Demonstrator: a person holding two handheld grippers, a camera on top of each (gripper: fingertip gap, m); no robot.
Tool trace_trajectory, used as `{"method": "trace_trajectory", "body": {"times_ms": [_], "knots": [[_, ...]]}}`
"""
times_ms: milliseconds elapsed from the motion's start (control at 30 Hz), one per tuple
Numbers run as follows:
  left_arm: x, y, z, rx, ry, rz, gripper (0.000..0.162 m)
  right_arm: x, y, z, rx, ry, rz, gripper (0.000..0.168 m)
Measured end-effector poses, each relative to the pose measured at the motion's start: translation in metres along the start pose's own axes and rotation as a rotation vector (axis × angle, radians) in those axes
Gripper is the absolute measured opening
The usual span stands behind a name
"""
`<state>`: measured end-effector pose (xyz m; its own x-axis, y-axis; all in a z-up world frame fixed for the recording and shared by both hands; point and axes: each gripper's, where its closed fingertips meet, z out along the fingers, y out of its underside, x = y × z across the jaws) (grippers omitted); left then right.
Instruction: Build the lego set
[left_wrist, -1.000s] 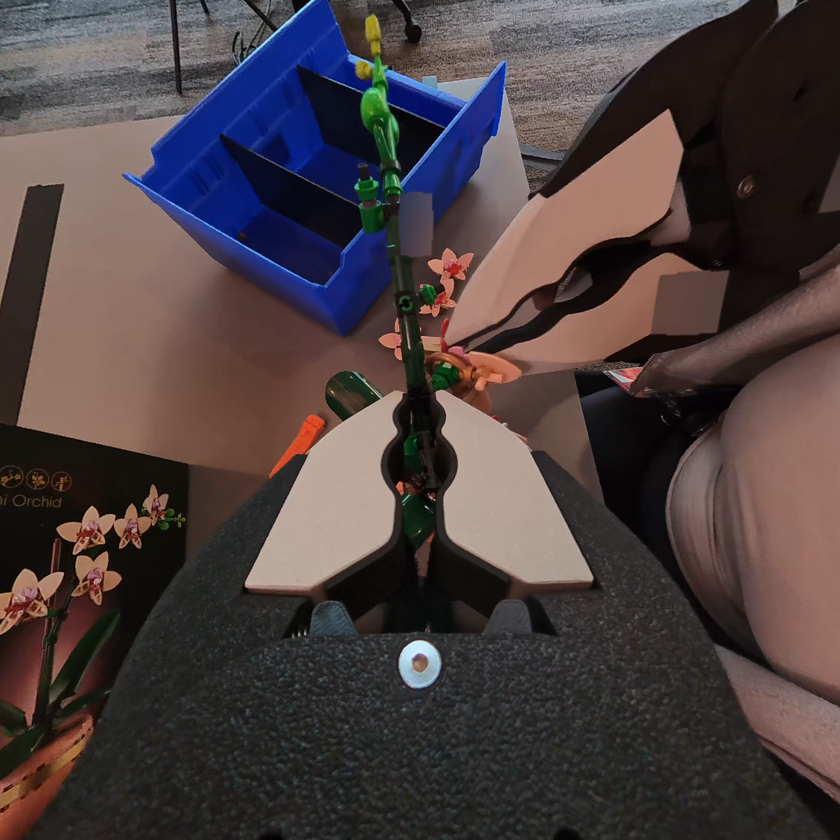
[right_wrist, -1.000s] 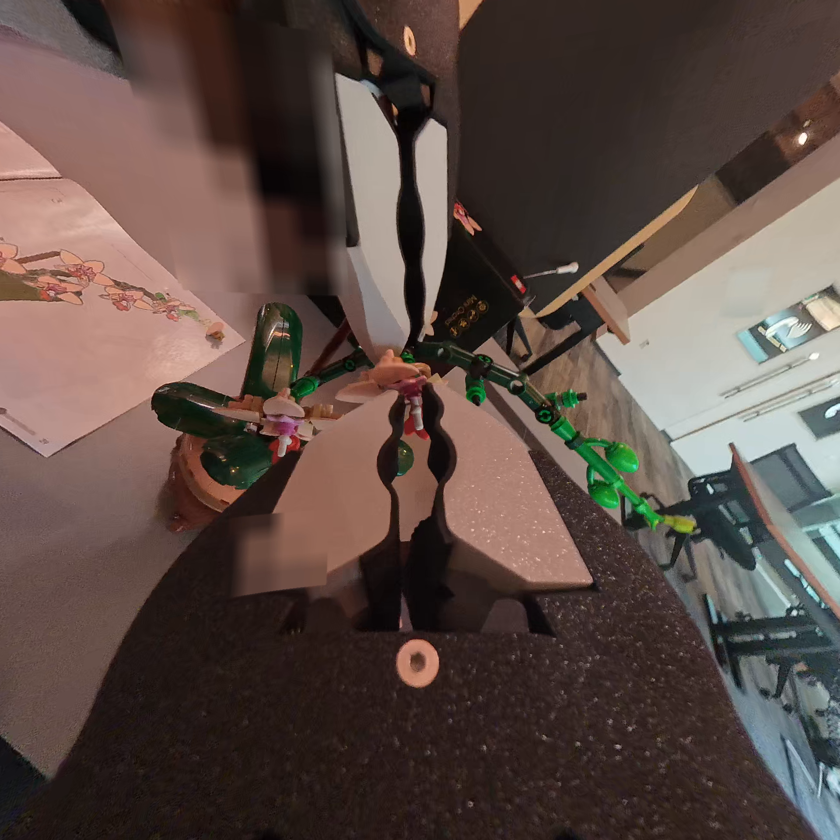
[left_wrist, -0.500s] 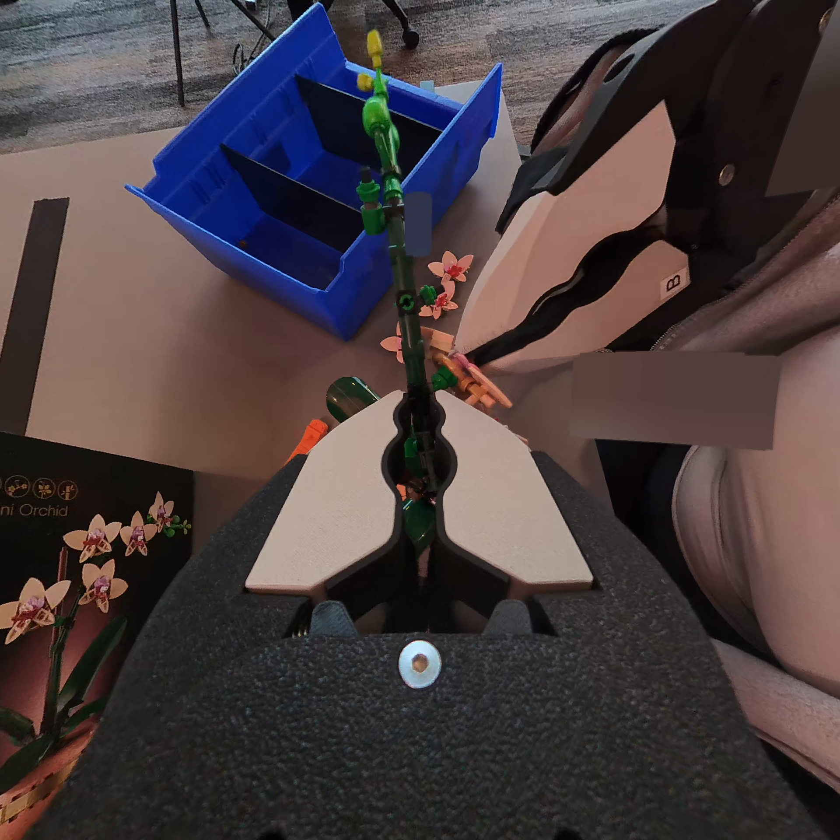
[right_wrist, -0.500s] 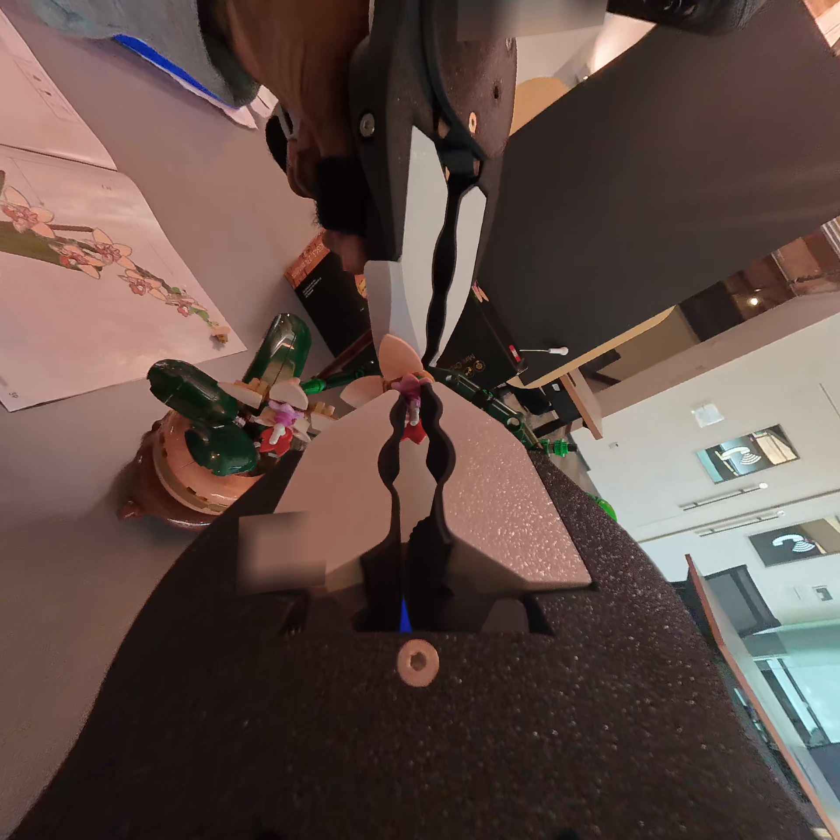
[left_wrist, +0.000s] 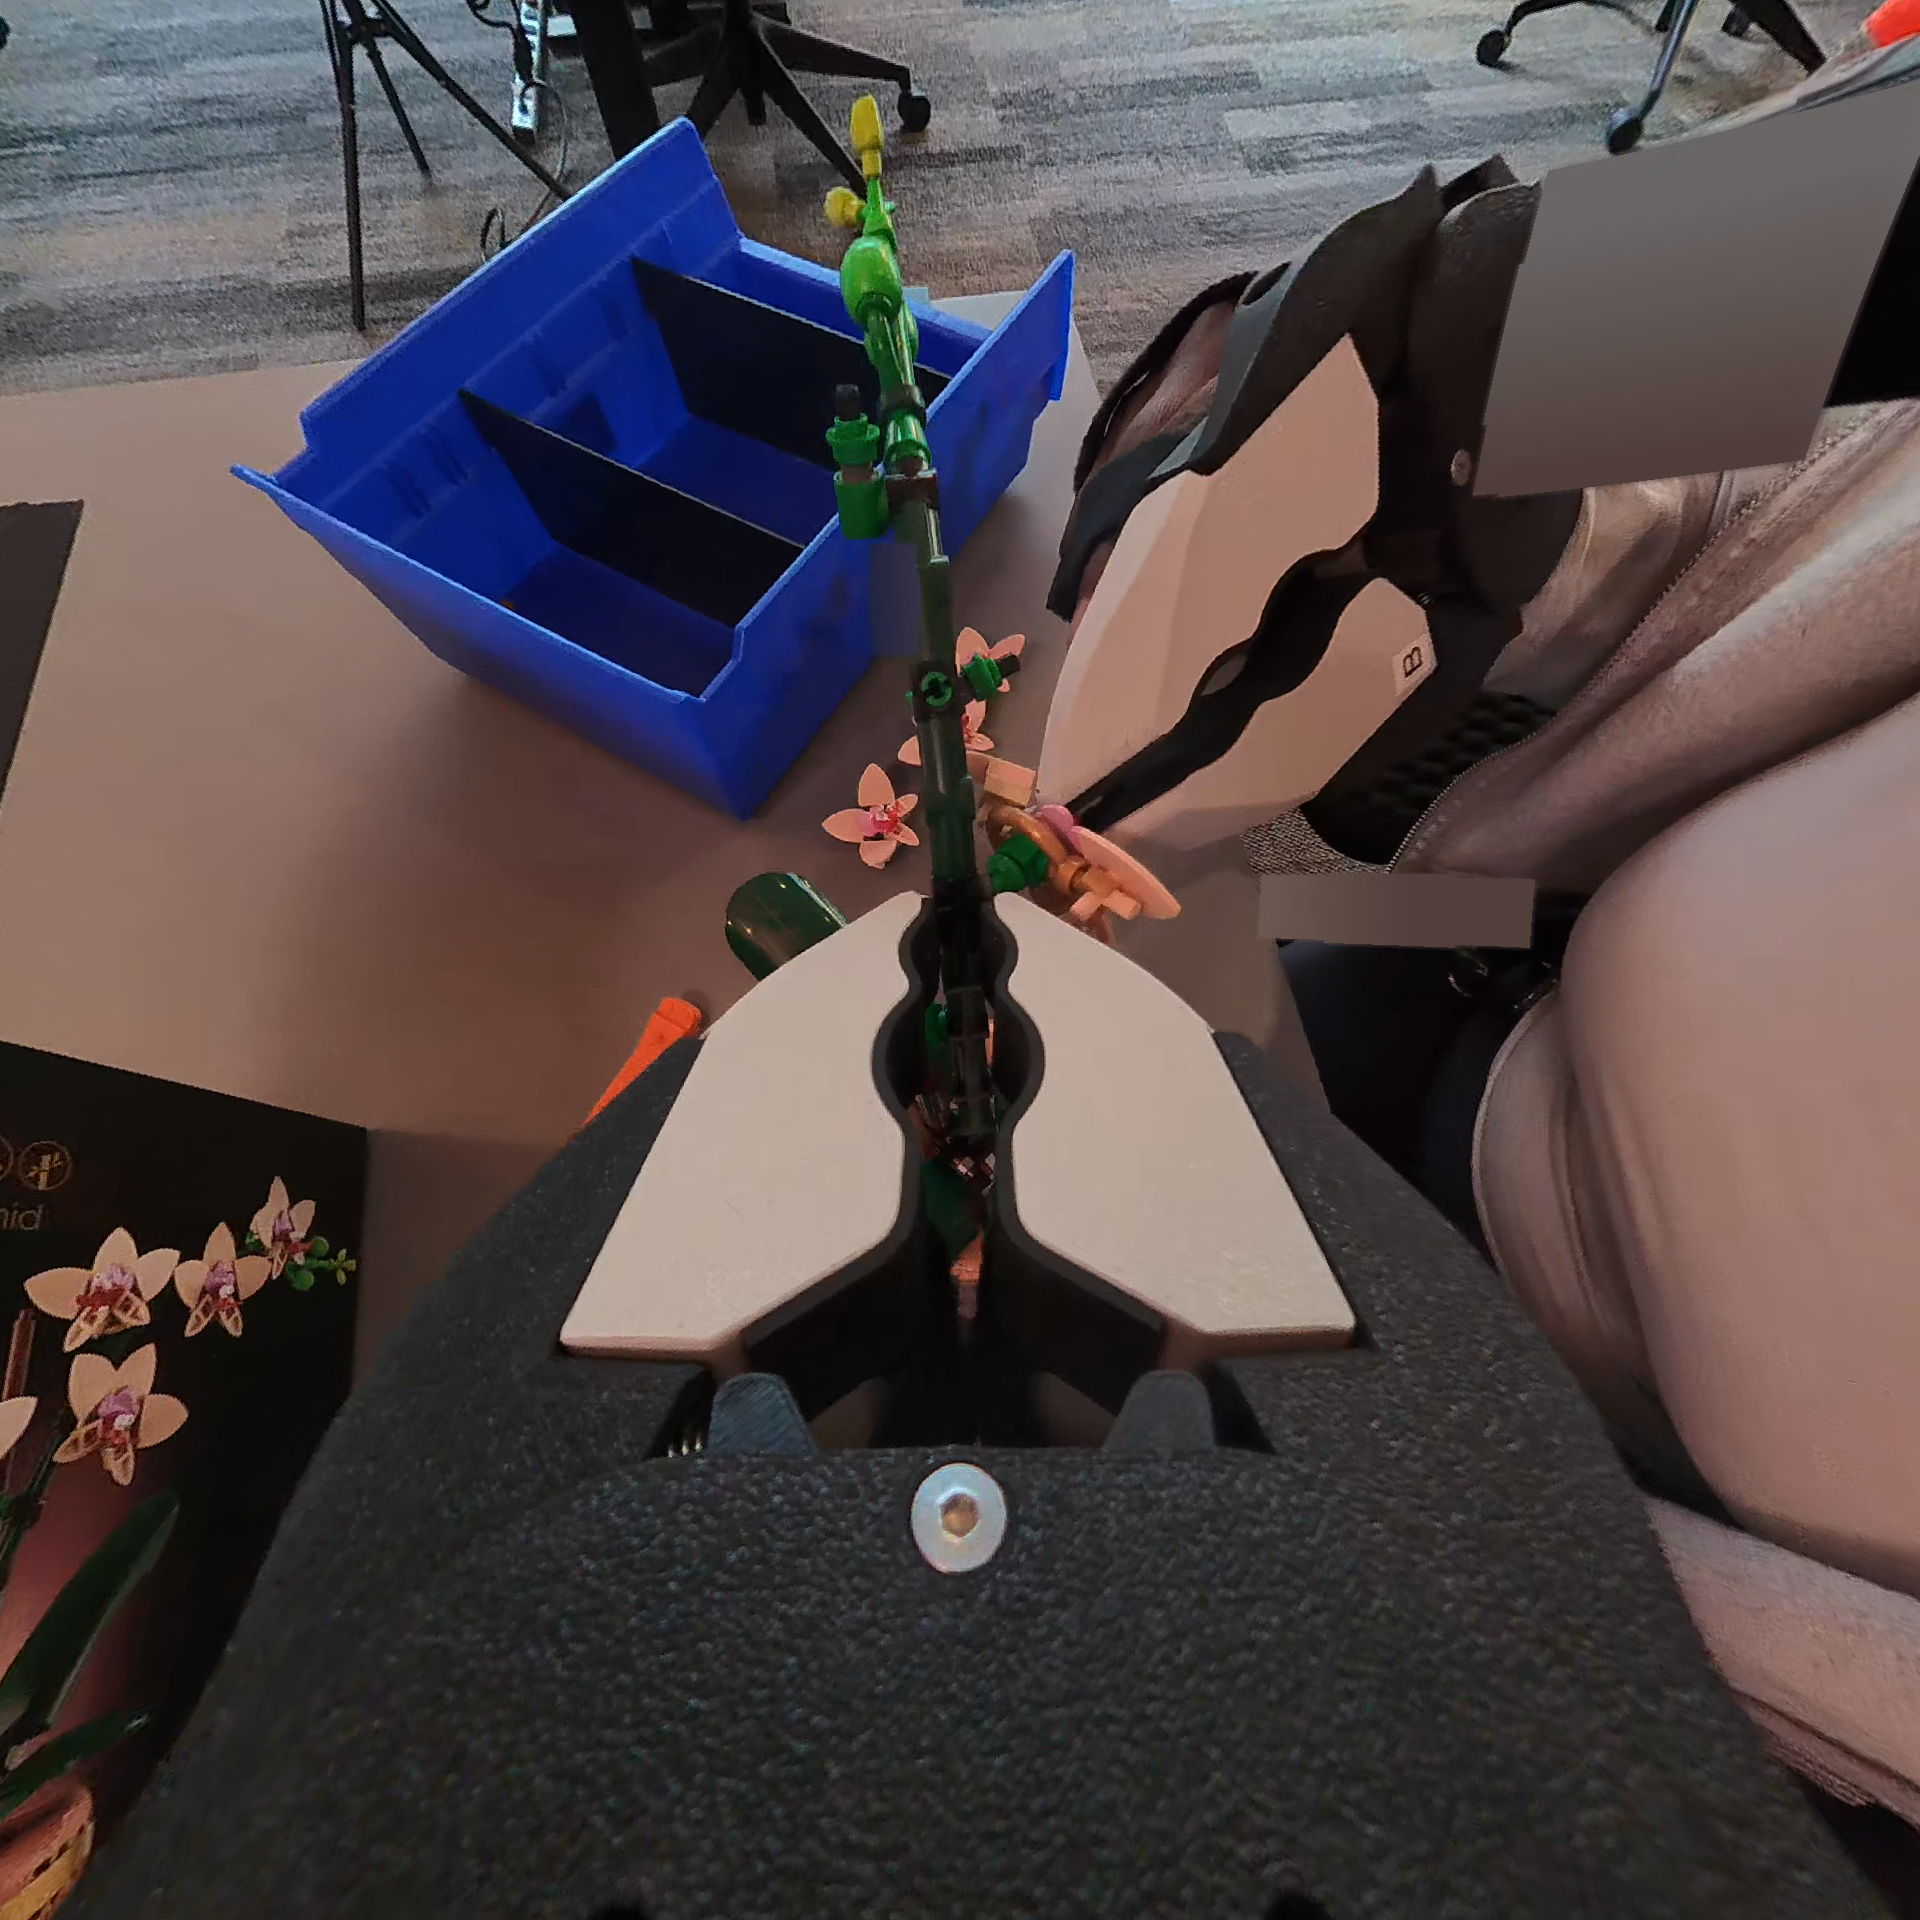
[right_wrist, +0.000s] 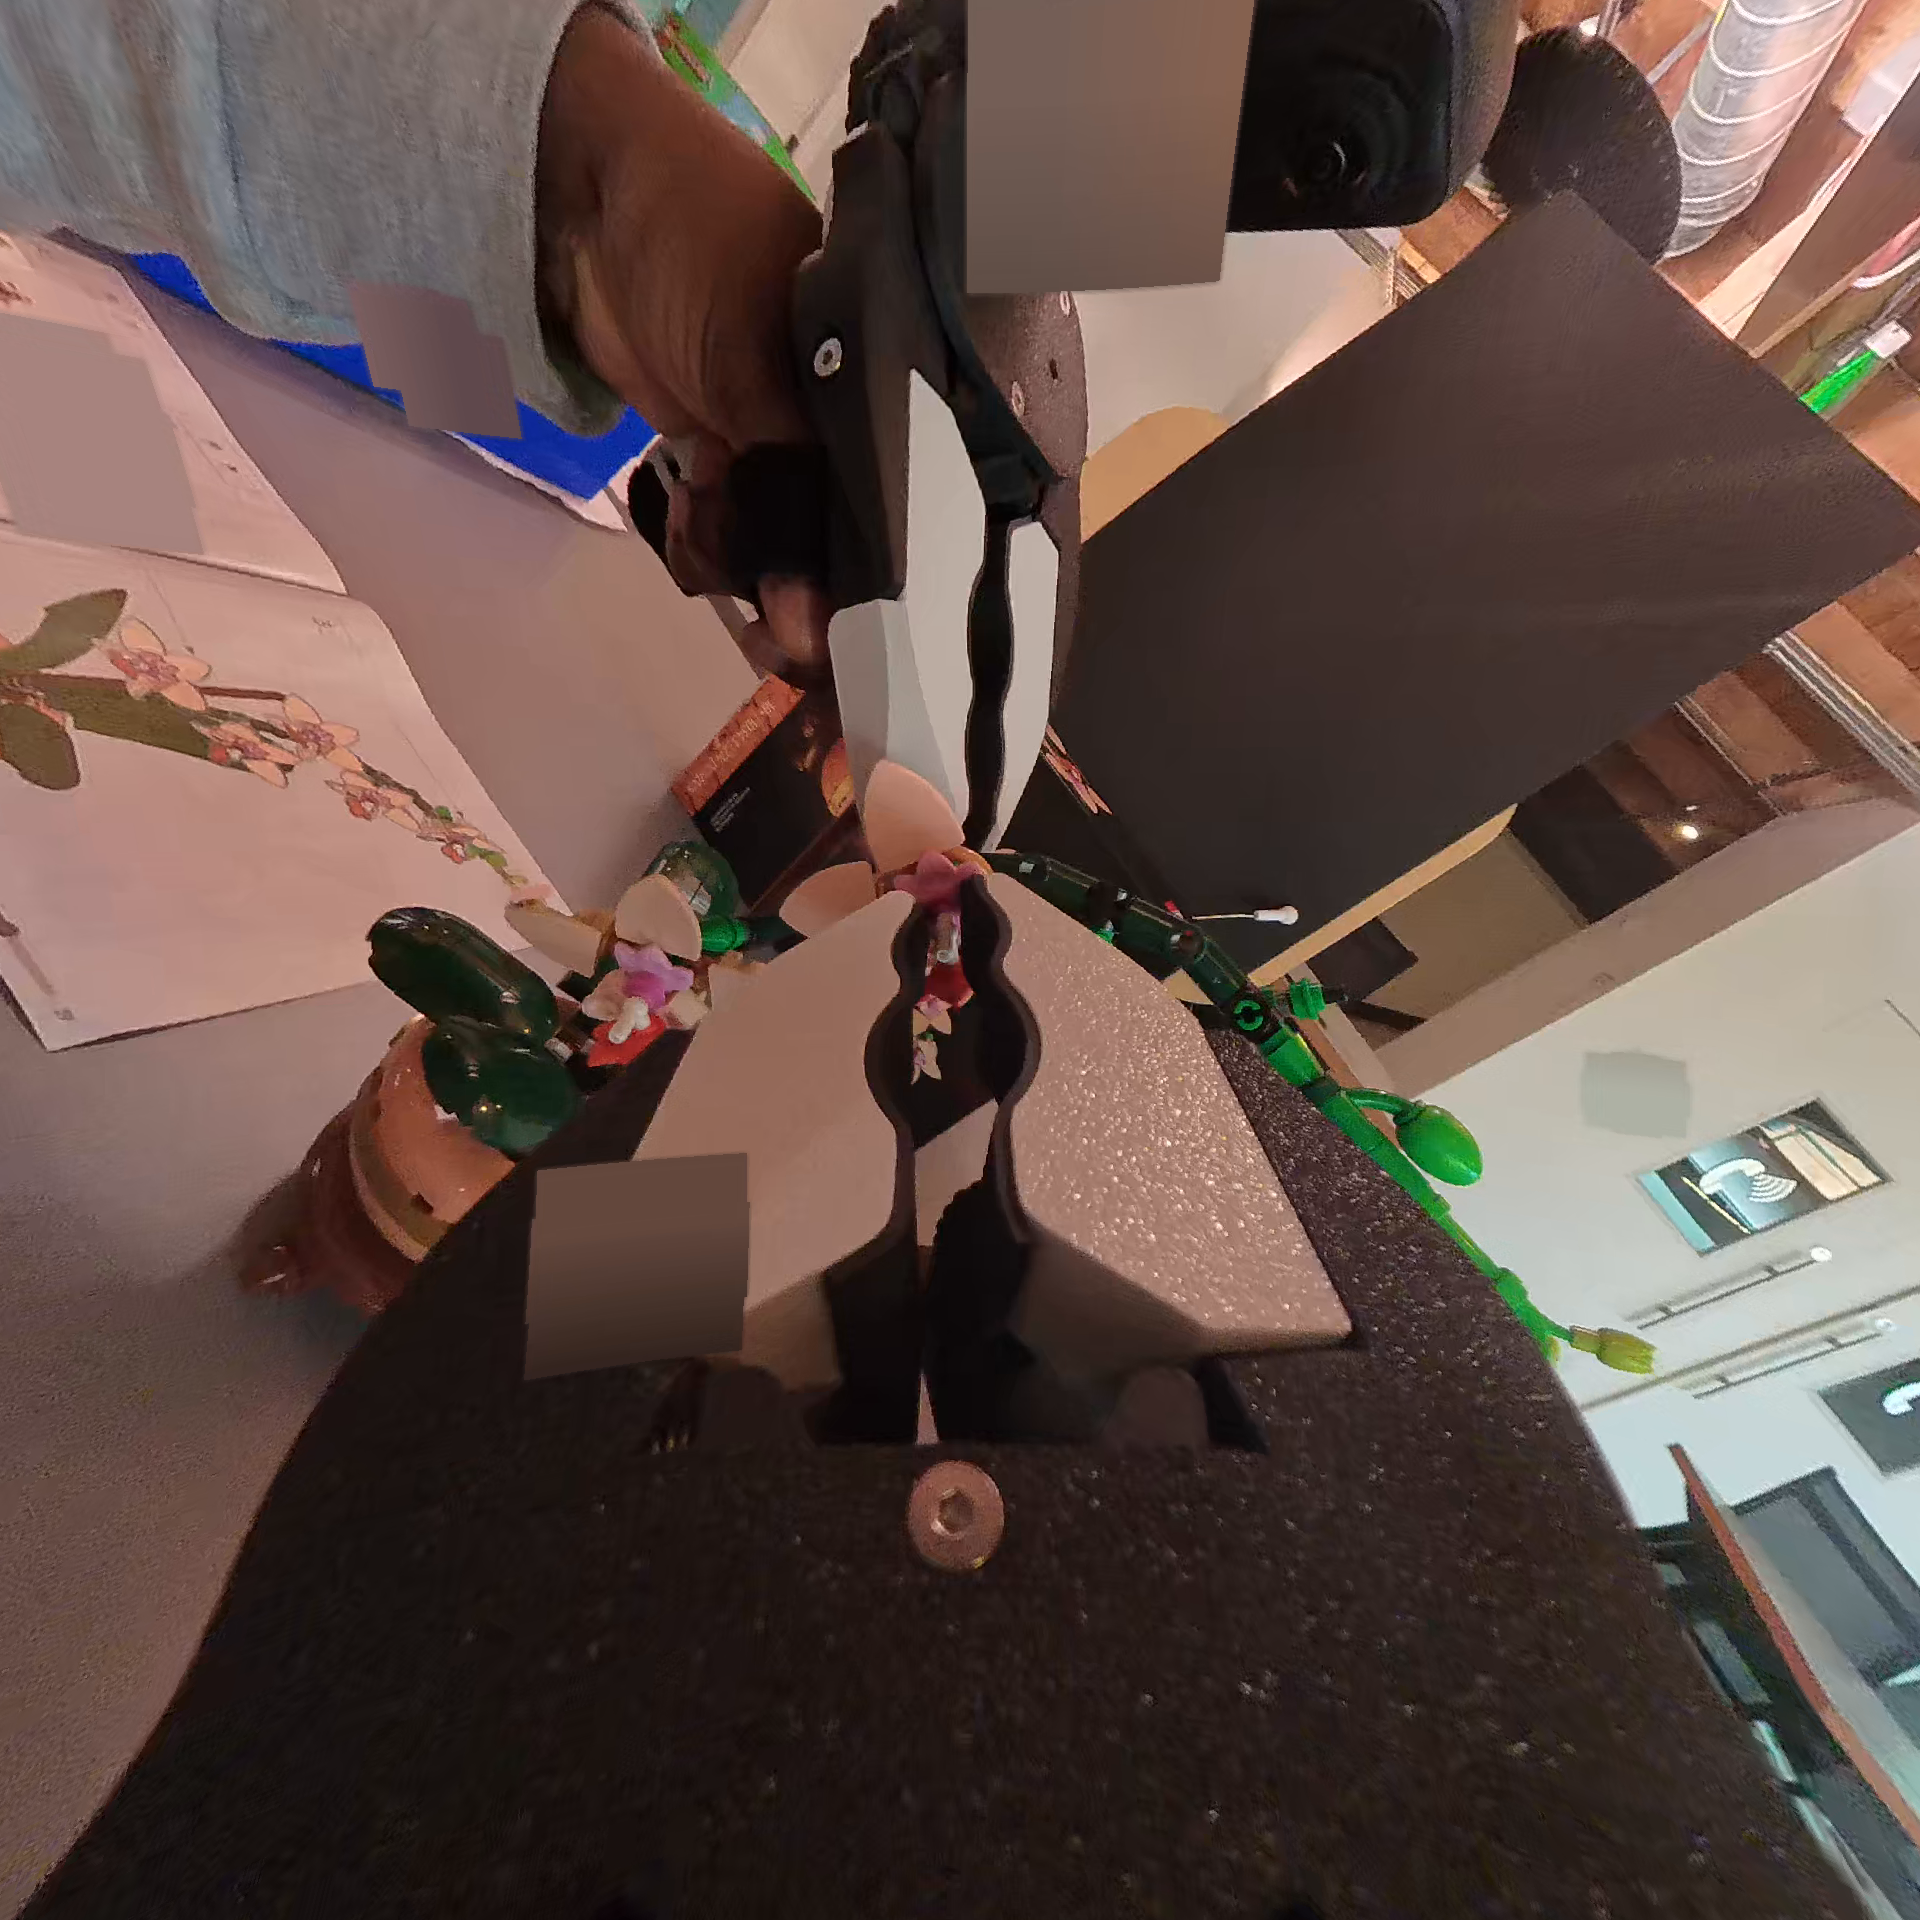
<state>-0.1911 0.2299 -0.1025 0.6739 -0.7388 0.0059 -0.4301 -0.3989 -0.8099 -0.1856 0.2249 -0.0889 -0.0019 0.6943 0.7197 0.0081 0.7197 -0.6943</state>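
My left gripper (left_wrist: 956, 914) is shut on the dark green orchid stem (left_wrist: 935, 644), which runs away from it to light green buds and a yellow tip. My right gripper (right_wrist: 940, 904) is shut on a pink orchid flower (right_wrist: 906, 808) and holds it against the stem (right_wrist: 1236, 1003), beside a small green side stub (left_wrist: 1016, 862). The right gripper also shows in the left wrist view (left_wrist: 1081, 821), with the flower (left_wrist: 1117, 883) at its tip. The stem's base sits in a brown pot (right_wrist: 384, 1174) with dark green leaves and another flower (right_wrist: 644, 977).
A blue divided bin (left_wrist: 540, 561) stands behind the stem. Loose pink flowers (left_wrist: 878, 816) lie on the table near it. An orange tool (left_wrist: 649, 1049), the set's box (left_wrist: 156, 1351) and the open instruction booklet (right_wrist: 208, 810) lie around. A person's lap (left_wrist: 1714, 1143) is at the right. Left and right tips are no more than a few centimetres apart.
My right gripper has swung round and tilted while keeping the flower at the stem. My left gripper has kept its hold on the stem, nearly still.
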Motion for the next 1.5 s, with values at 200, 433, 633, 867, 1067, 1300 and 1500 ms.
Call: {"method": "trace_trajectory", "body": {"times_ms": [200, 433, 633, 867, 1067, 1300, 1500], "knots": [[0.0, -0.001, 0.001, 0.013, 0.006, 0.0, 0.007, -0.001, -0.001, -0.001, 0.042, -0.011, 0.006, 0.006], [0.003, 0.0, -0.001, 0.033, 0.053, -0.027, 0.007, -0.001, 0.002, -0.001, 0.072, 0.017, -0.008, 0.007], [0.002, 0.0, -0.002, 0.027, 0.019, -0.012, 0.007, -0.001, 0.001, 0.0, 0.074, 0.014, -0.001, 0.006], [0.001, 0.0, 0.001, 0.019, -0.024, 0.014, 0.007, -0.002, -0.005, -0.002, 0.106, -0.001, 0.009, 0.006], [0.005, 0.0, -0.002, 0.027, -0.004, 0.003, 0.007, -0.002, 0.004, -0.002, 0.086, -0.007, 0.022, 0.006], [0.002, 0.001, -0.002, 0.02, -0.037, 0.003, 0.007, -0.002, -0.002, -0.002, 0.102, -0.005, 0.018, 0.006], [0.002, 0.0, 0.0, 0.011, -0.06, 0.026, 0.007, -0.002, -0.004, -0.003, 0.109, -0.01, 0.023, 0.006]]}}
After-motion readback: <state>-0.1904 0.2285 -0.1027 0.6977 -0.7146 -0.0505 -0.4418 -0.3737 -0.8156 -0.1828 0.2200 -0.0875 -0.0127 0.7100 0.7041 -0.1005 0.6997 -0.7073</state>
